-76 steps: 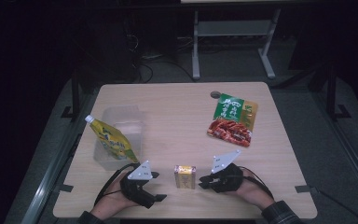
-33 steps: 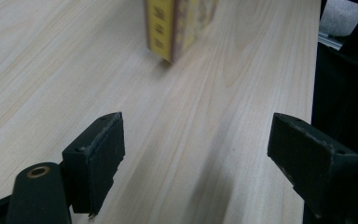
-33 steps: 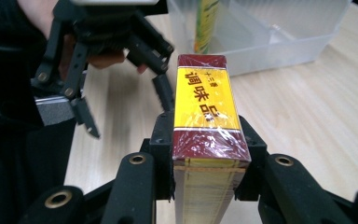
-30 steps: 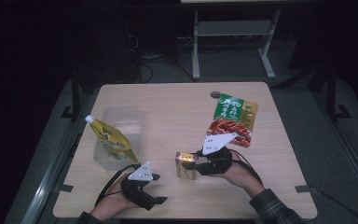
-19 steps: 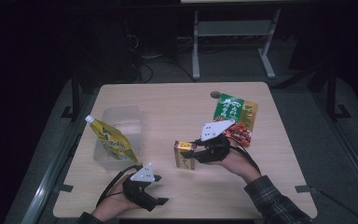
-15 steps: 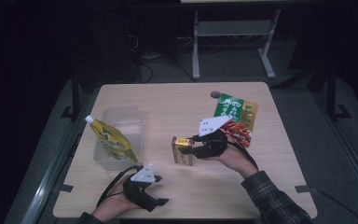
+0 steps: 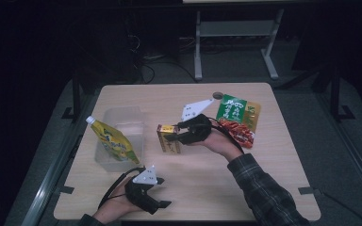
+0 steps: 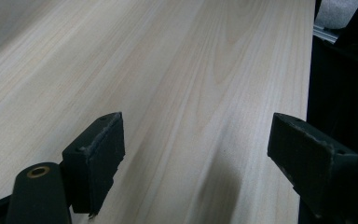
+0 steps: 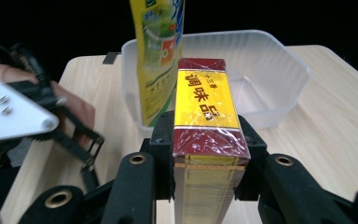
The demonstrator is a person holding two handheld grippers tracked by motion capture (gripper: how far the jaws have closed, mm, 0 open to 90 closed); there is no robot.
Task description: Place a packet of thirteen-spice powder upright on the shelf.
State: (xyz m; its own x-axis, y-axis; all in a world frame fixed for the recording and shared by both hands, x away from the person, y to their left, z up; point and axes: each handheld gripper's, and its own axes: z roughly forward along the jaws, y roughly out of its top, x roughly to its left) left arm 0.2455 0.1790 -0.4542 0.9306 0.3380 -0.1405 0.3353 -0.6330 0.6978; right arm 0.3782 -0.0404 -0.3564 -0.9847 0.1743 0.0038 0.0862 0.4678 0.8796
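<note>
Jaws of the right gripper [image 9: 205,186] clamped on the red-and-yellow box [image 9: 205,116], held up between the clear tub [image 9: 279,74] and the snack bag [image 7: 238,117]; left gripper [image 8: 200,163] wide open, nothing in it, parked low over the table [image 7: 273,188]. Shiny wrap, so could slip. Might also clip the yellow pouch [image 9: 161,46] leaning in the tub and tip it.

In the right gripper view, the top of the yellow pouch [image 9: 158,56] is cut off by the upper edge, and the lower end of the red-and-yellow box [image 9: 205,121] runs off the bottom. In the high view, the print on the green-and-red packet [image 7: 238,117] is too small to read, and the right gripper [image 7: 172,135] hides part of its left side.
</note>
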